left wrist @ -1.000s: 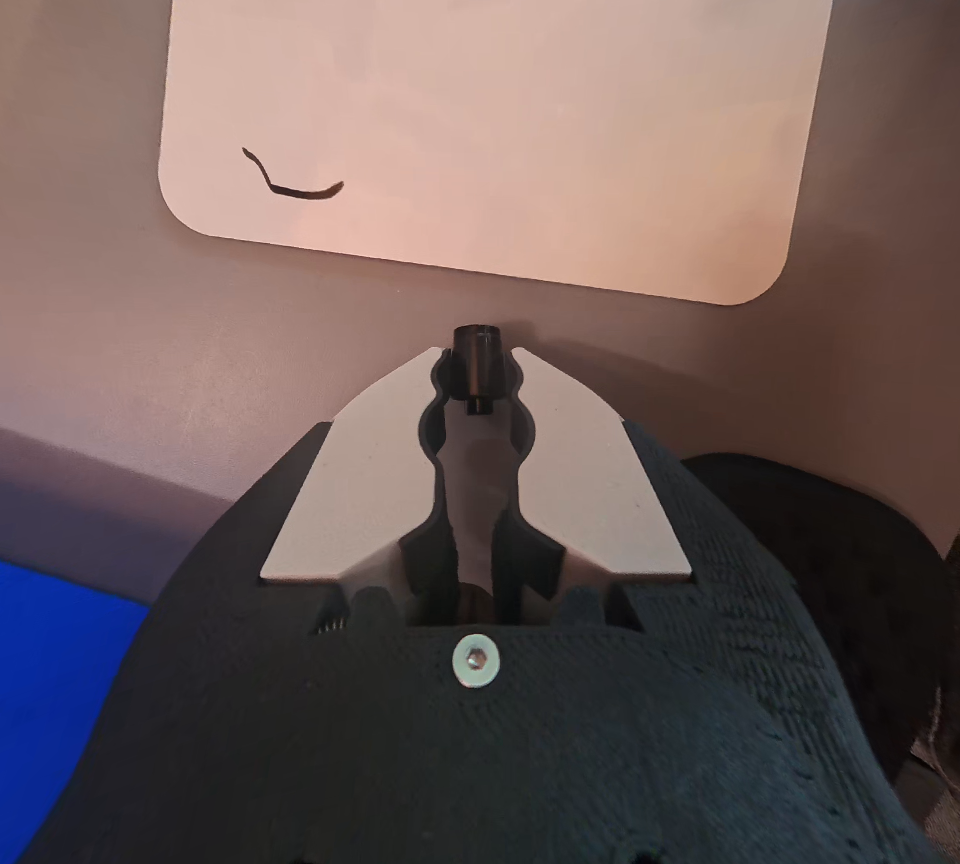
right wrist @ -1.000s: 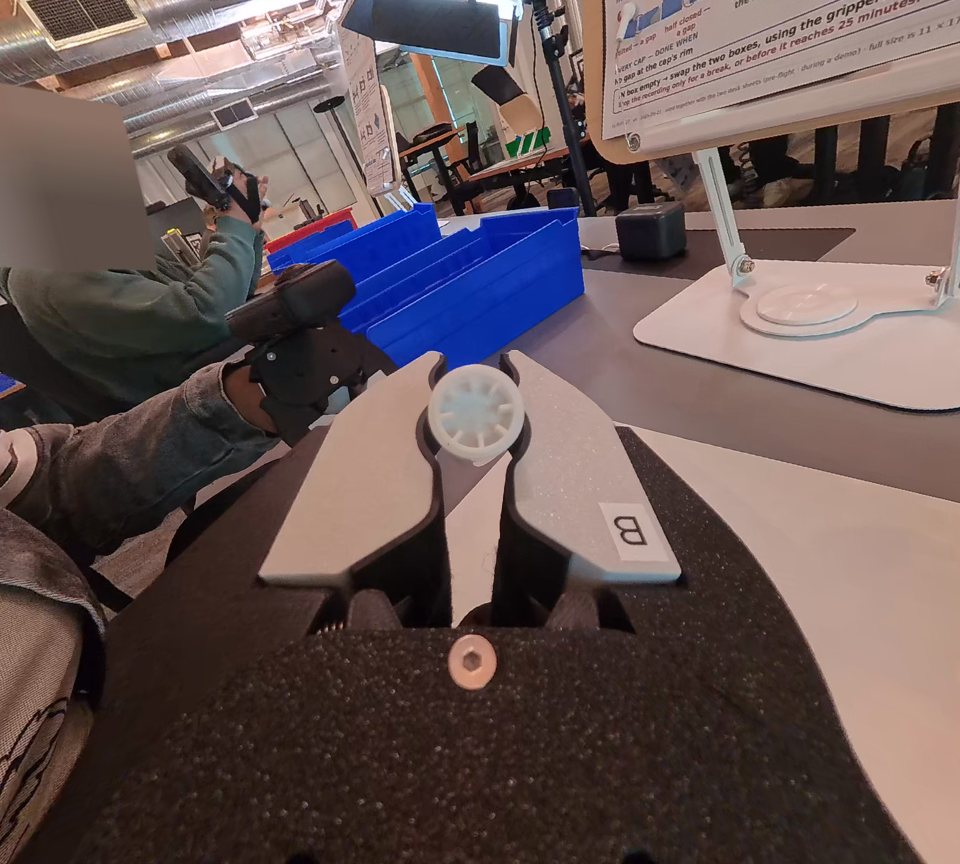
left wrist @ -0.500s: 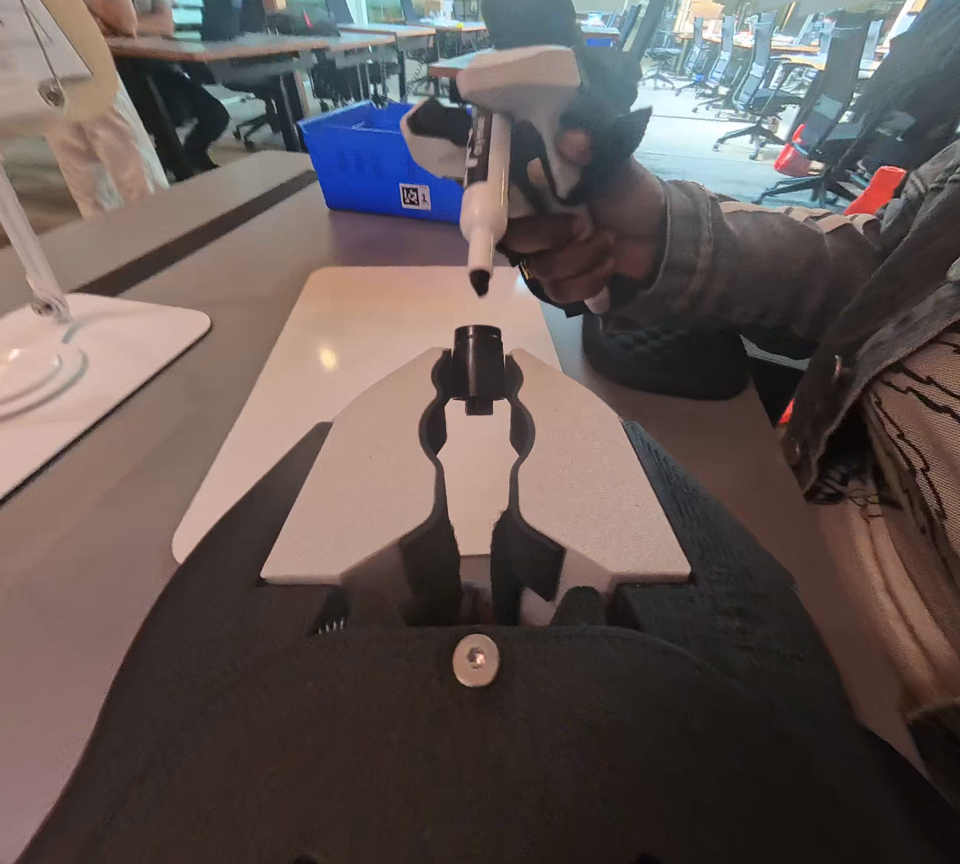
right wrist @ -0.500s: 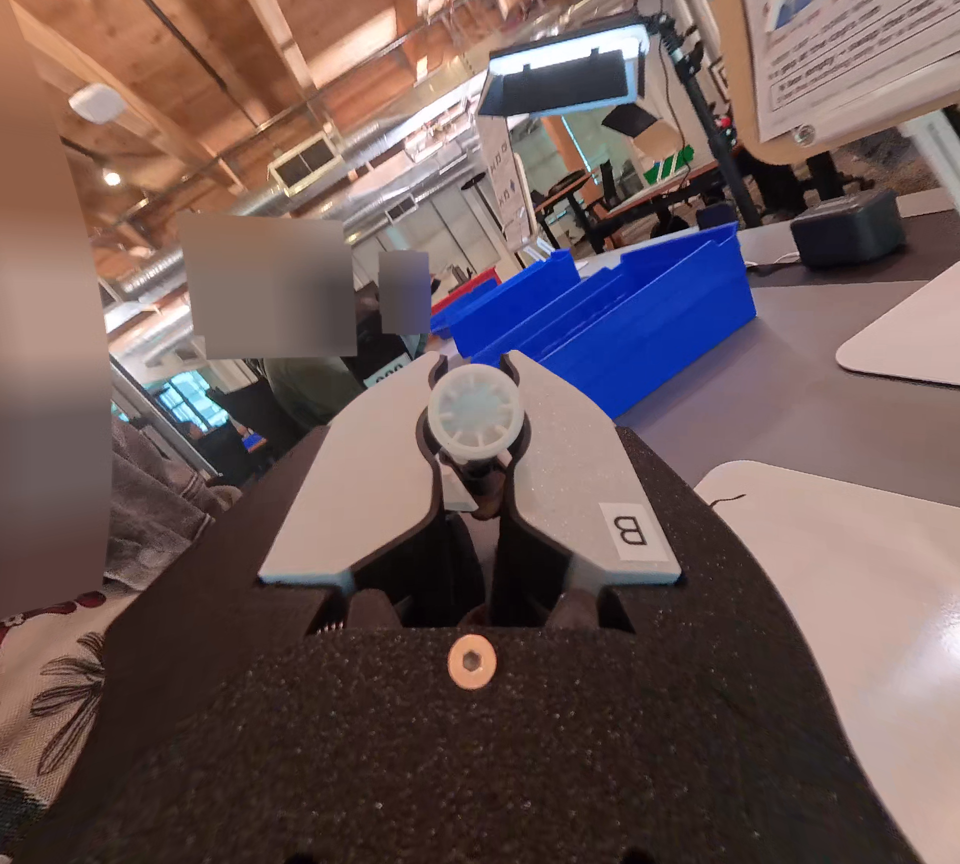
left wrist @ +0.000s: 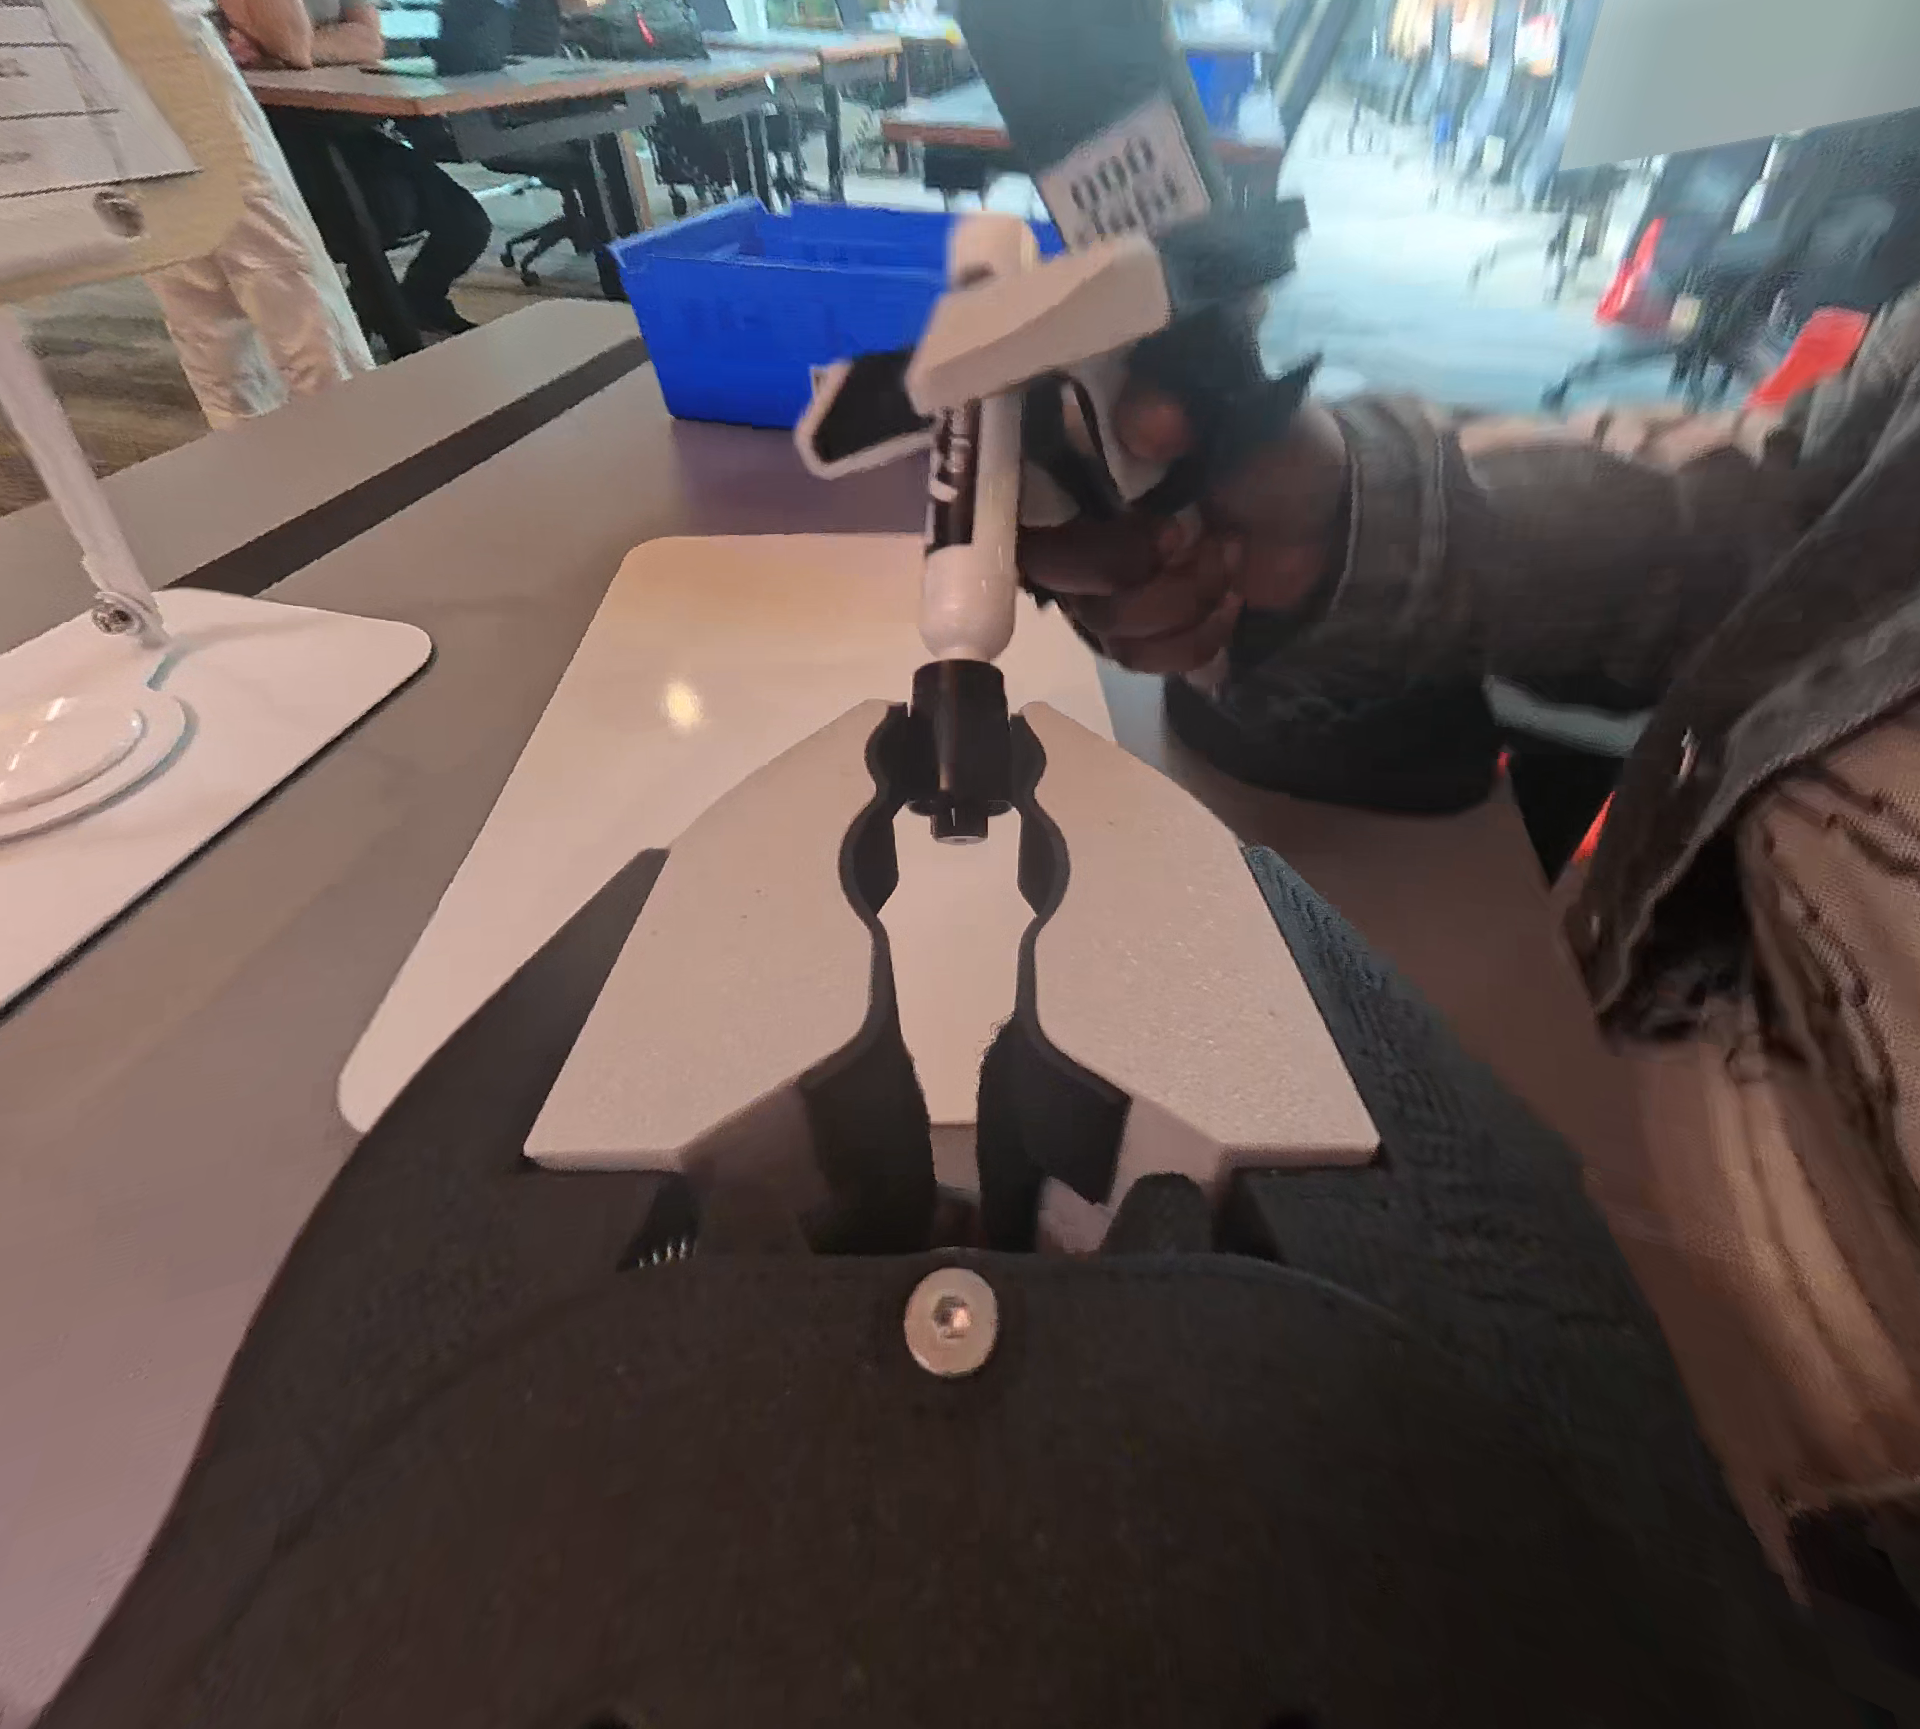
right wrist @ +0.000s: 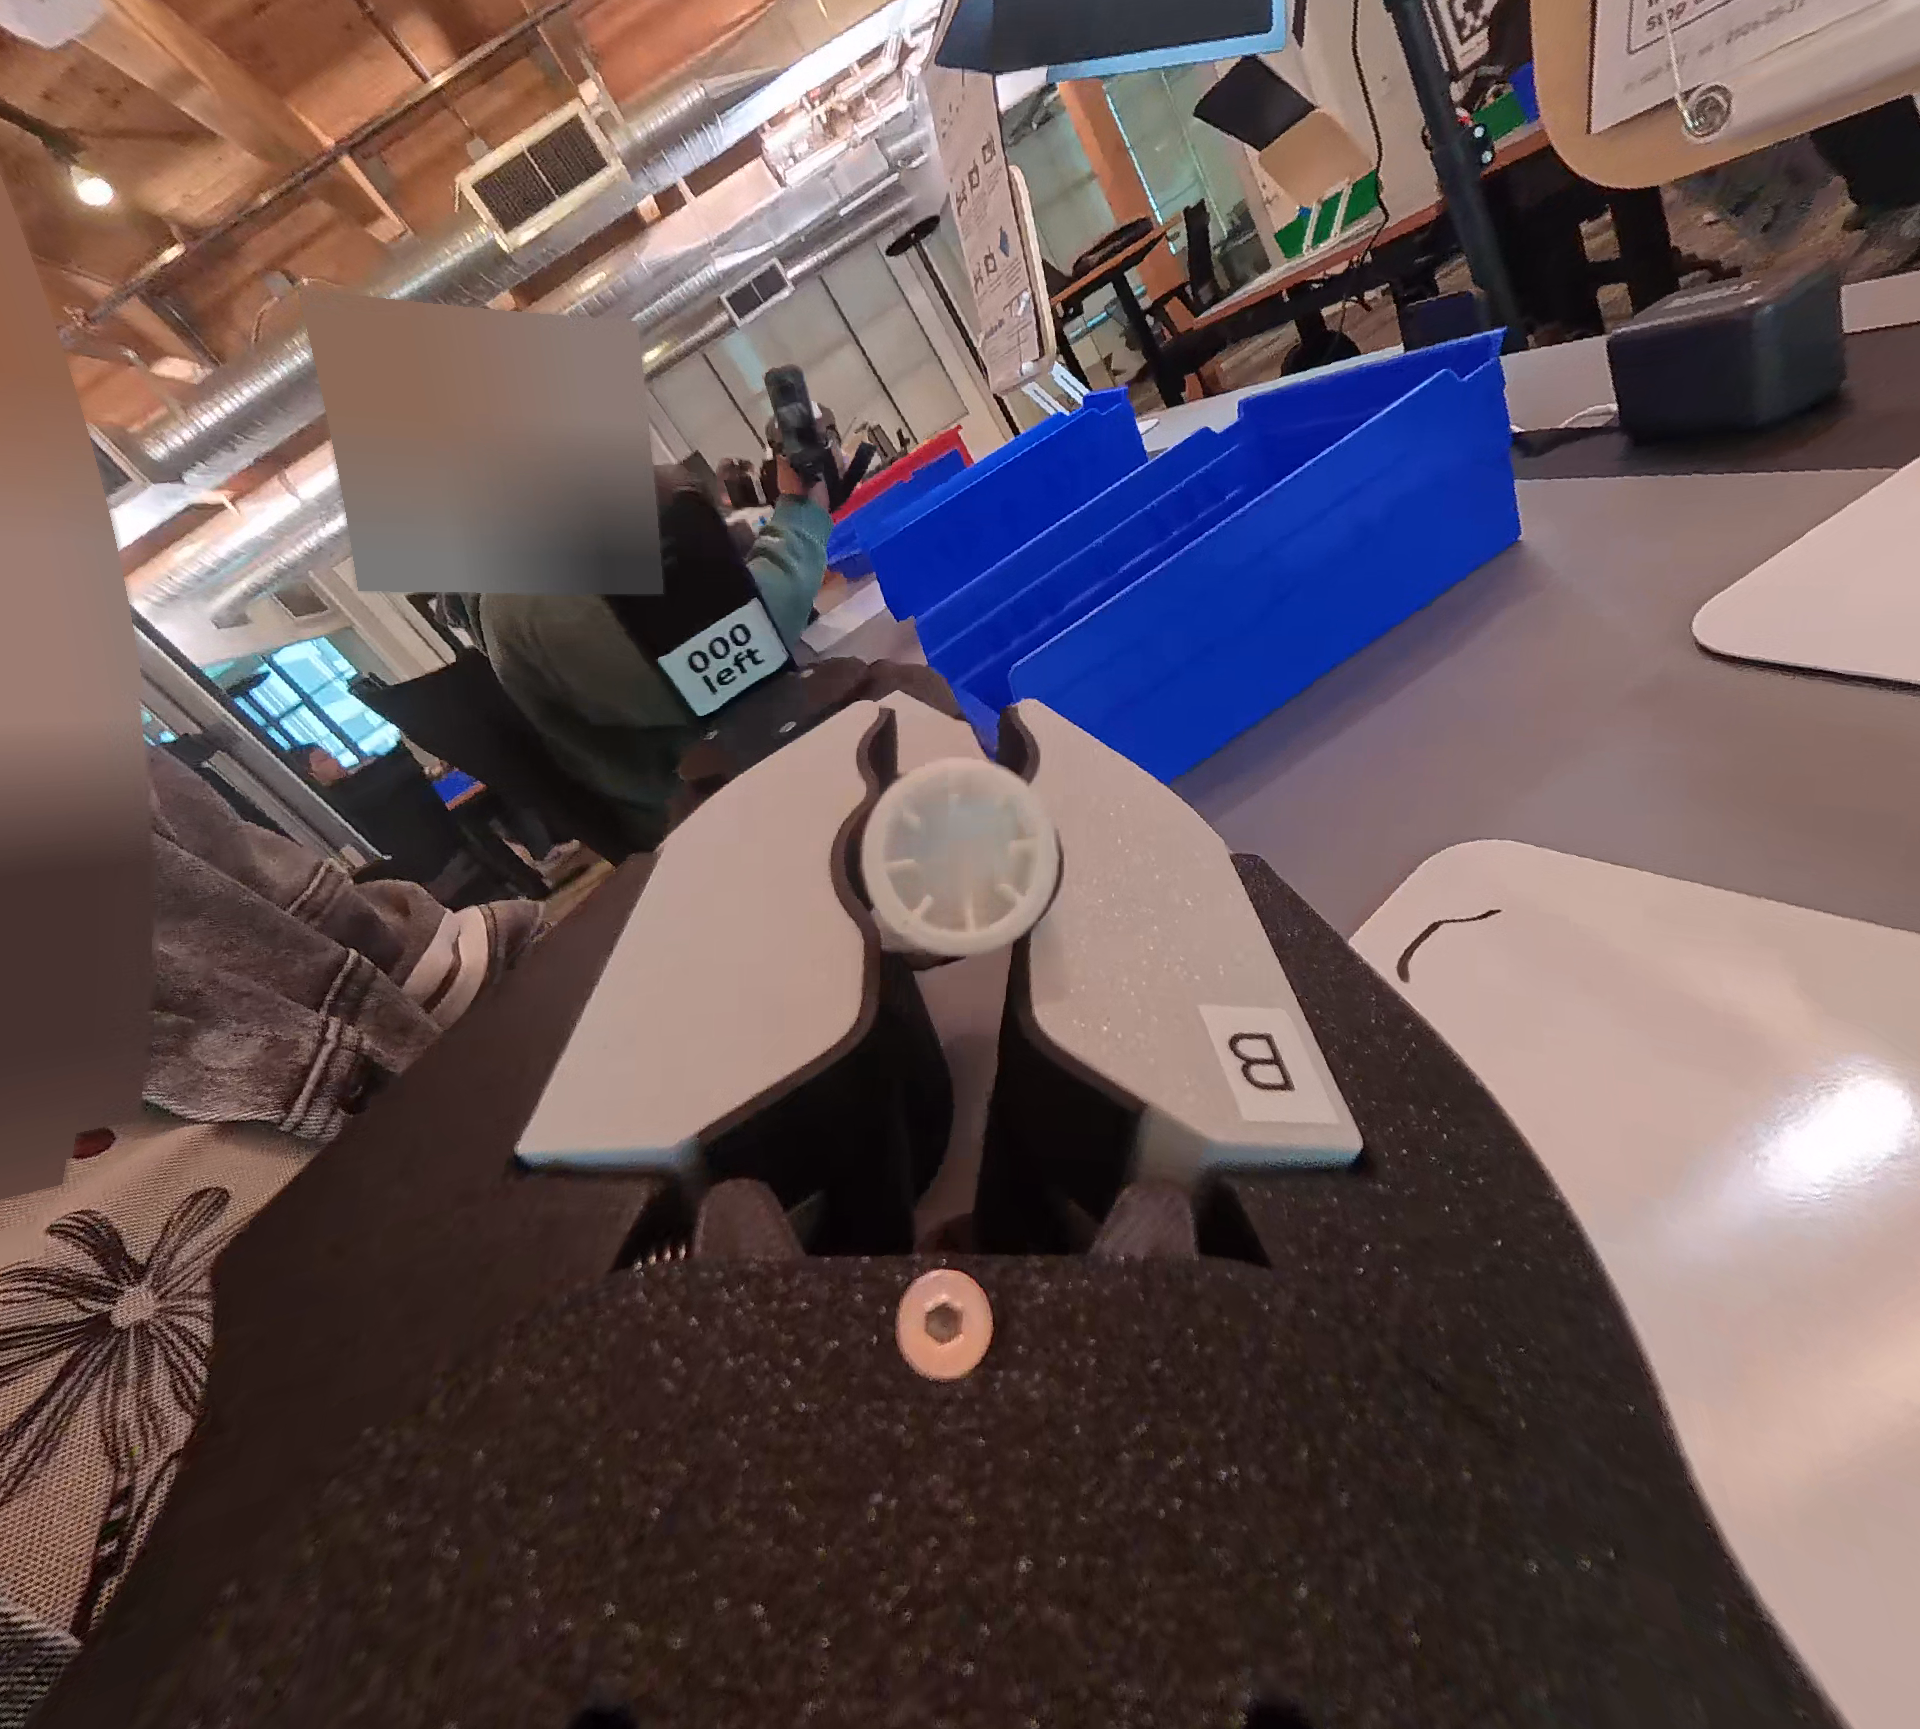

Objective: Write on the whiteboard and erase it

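A black marker cap (left wrist: 954, 760) is clamped upright between the tips of the left gripper (left wrist: 954, 806), its open mouth turned upward. Directly above it, the marker (left wrist: 966, 526) is held by the right gripper (left wrist: 971, 360), whose fingers are closed around the white barrel, and the tip end of the marker is seen entering the mouth of the cap; how far it is seated cannot be told. A hand (left wrist: 1153, 578) in a dark sleeve is wrapped around the right gripper's handle. In the right wrist view the ribbed white rear end of the marker (right wrist: 961, 858) is seen gripped between that gripper's closed fingers (right wrist: 1132, 931). The whiteboard (left wrist: 727, 640) lies flat on the grey table (left wrist: 208, 1004) below both grippers, and a short black curved stroke (right wrist: 1439, 941) is visible near one of its corners. A white stand base (left wrist: 260, 703) is placed to the left of the board, and a blue bin (left wrist: 769, 329) is set on the table beyond it.
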A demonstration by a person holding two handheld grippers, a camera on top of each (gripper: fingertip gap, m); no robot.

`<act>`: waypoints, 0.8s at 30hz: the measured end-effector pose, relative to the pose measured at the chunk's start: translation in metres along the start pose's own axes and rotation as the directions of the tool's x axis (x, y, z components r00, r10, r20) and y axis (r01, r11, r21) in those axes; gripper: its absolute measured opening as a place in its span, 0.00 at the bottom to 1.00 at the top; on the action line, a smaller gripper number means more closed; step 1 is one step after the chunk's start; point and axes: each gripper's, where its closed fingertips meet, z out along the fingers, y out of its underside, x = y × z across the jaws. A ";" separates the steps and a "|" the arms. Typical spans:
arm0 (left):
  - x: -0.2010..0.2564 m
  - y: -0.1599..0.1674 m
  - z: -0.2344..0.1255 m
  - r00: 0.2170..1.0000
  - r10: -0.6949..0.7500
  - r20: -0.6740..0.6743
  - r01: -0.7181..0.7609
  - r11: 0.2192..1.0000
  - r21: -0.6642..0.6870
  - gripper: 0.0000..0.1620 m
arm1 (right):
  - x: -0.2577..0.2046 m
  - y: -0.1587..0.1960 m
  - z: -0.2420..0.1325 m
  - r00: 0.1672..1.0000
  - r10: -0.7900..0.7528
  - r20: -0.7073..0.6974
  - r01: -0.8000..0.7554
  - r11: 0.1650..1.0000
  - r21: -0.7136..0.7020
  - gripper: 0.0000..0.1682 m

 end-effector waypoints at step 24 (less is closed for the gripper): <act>0.007 0.008 0.006 0.967 -0.237 -0.096 0.247 0.963 0.111 0.11 | 0.005 0.013 -0.001 1.000 0.003 0.004 -0.003 1.000 0.002 0.12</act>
